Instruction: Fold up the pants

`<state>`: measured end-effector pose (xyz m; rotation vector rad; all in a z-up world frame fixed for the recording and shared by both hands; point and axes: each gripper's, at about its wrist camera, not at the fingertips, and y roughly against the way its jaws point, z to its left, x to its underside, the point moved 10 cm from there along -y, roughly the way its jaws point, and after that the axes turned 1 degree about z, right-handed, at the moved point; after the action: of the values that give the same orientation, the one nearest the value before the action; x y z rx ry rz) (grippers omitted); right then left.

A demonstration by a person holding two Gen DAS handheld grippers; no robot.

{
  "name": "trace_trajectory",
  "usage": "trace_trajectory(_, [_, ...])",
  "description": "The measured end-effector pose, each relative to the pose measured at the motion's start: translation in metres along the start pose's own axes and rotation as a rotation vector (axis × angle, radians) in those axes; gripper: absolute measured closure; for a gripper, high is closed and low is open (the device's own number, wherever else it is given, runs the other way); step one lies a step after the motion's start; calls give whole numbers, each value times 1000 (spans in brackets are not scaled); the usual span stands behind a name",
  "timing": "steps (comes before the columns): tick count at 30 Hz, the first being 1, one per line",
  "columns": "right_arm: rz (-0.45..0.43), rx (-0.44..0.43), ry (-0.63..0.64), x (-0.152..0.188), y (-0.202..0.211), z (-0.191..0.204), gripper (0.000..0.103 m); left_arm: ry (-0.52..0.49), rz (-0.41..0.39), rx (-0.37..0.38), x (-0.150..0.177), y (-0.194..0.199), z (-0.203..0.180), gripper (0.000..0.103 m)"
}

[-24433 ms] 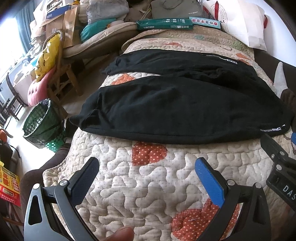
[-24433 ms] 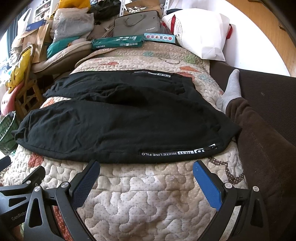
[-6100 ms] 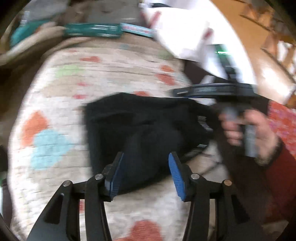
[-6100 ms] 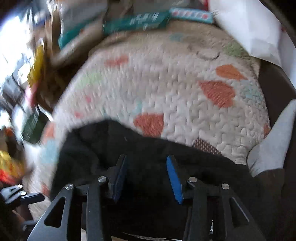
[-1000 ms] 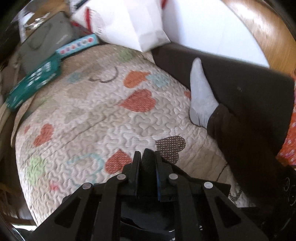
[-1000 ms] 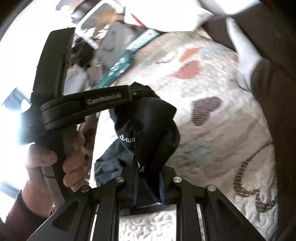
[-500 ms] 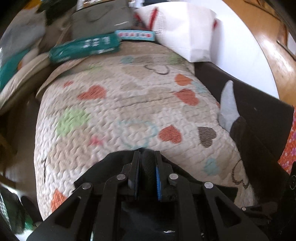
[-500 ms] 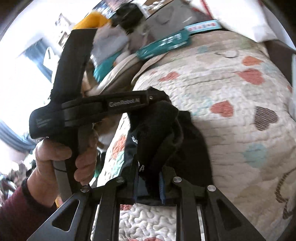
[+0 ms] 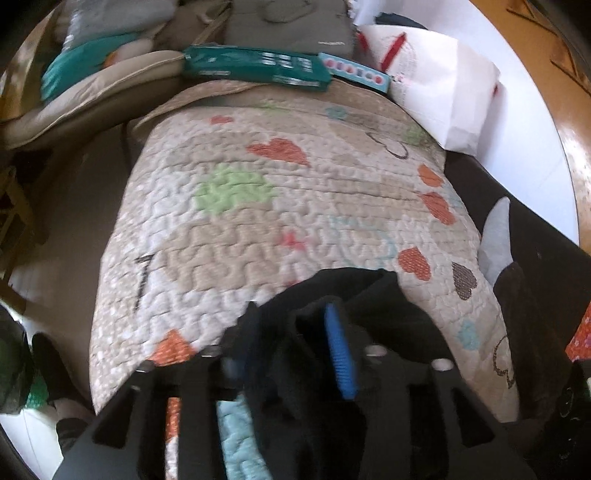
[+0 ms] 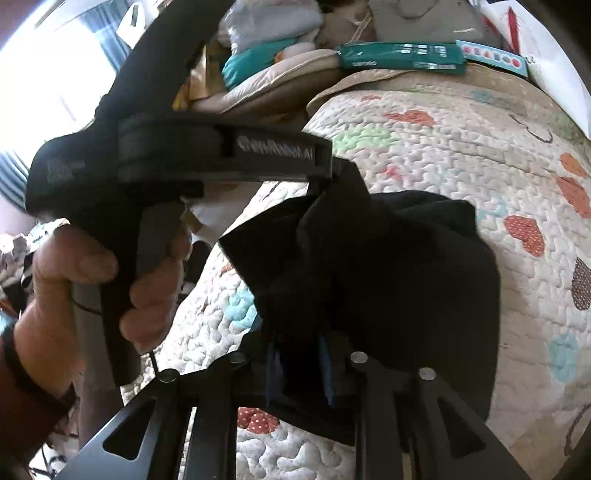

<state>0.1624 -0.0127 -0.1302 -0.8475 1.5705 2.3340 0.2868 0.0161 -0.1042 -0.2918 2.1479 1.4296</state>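
The black pants (image 10: 399, 266) lie bunched and folded small on the quilted heart-pattern cover (image 10: 443, 147). In the left wrist view the pants (image 9: 369, 306) sit right at my left gripper (image 9: 291, 343), whose jaws stand apart with black cloth between them and the blue pad (image 9: 340, 354) showing. My right gripper (image 10: 299, 365) has its jaws a little apart around a fold of the pants. The left gripper's body (image 10: 221, 151), held in a hand, shows at the left of the right wrist view.
A teal box (image 9: 255, 68), a grey bag (image 9: 288, 22) and a white paper bag (image 9: 436, 92) stand at the cover's far end. A socked foot (image 9: 496, 236) and a dark trouser leg (image 9: 524, 302) rest at the right edge. Cushions (image 9: 88, 96) lie at the far left.
Both grippers have opened from shut on the pants. The pants have dropped lower onto the cover. Both views have swung left toward the cover's far end.
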Motion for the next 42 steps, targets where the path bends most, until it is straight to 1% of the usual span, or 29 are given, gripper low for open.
trace_trajectory(1, [5, 2, 6, 2, -2, 1, 74, 17, -4, -2, 0, 3, 6, 50])
trace_trajectory(2, [10, 1, 12, 4, -3, 3, 72, 36, -5, -3, 1, 5, 12, 49])
trace_trajectory(3, [16, -2, 16, 7, -4, 4, 67, 61, -5, -3, 2, 7, 18, 46])
trace_trajectory(4, [20, -10, 16, 9, -5, 5, 58, 92, -4, -6, 4, 9, 25, 45])
trace_trajectory(5, [20, -19, 12, 10, -4, 7, 55, 119, -8, -13, 5, 10, 32, 45])
trace_trajectory(6, [20, -33, 8, 11, -2, 10, 49, 144, -13, -25, 7, 13, 38, 45])
trace_trajectory(7, [20, -40, 6, 13, -1, 12, 45, 166, -15, -40, 9, 16, 45, 44])
trace_trajectory(9, [25, -47, 13, 15, 1, 17, 43, 199, -20, -66, 13, 20, 54, 44])
trace_trajectory(13, [33, -81, 26, 17, 16, 24, 43, 287, -21, -135, 35, 37, 75, 44])
trace_trajectory(16, [9, -112, 21, 9, 35, 18, 43, 340, -44, -141, 51, 53, 74, 44])
trace_trajectory(17, [-13, -95, 15, 3, 43, 11, 43, 340, -58, -144, 53, 57, 71, 44])
trace_trajectory(19, [-64, -29, -8, -13, 56, -11, 43, 332, -92, -165, 59, 65, 62, 44])
trace_trajectory(20, [-75, -12, -20, -19, 58, -18, 43, 332, -100, -175, 63, 66, 58, 44])
trace_trajectory(22, [-87, 37, -49, -37, 58, -33, 43, 340, -85, -193, 73, 60, 49, 45])
trace_trajectory(23, [-86, 42, -49, -44, 55, -35, 43, 346, -75, -188, 79, 56, 45, 45])
trace_trajectory(24, [-78, 48, -40, -52, 50, -35, 43, 346, -53, -181, 87, 48, 40, 45])
trace_trajectory(26, [-34, 73, -1, -64, 32, -33, 43, 332, -5, -206, 101, 33, 37, 45])
trace_trajectory(28, [36, 114, 57, -72, 8, -29, 44, 336, 14, -219, 111, 23, 37, 48])
trace_trajectory(29, [81, 129, 79, -74, -7, -27, 45, 345, 19, -216, 115, 20, 38, 49])
trace_trajectory(30, [110, 135, 86, -72, -15, -27, 50, 356, 15, -209, 118, 18, 39, 49])
trace_trajectory(31, [142, 146, 93, -73, -30, -26, 53, 364, 4, -201, 119, 18, 40, 49])
trace_trajectory(34, [200, 169, 104, -75, -59, -26, 53, 374, -19, -177, 122, 18, 41, 49])
trace_trajectory(38, [235, 203, 145, -80, -86, -22, 53, 406, -50, -126, 127, 16, 46, 47])
trace_trajectory(40, [259, 221, 168, -81, -92, -21, 51, 398, -61, -114, 126, 17, 46, 47])
trace_trajectory(42, [225, 214, 171, -90, -82, -19, 51, 398, -64, -93, 126, 20, 45, 47])
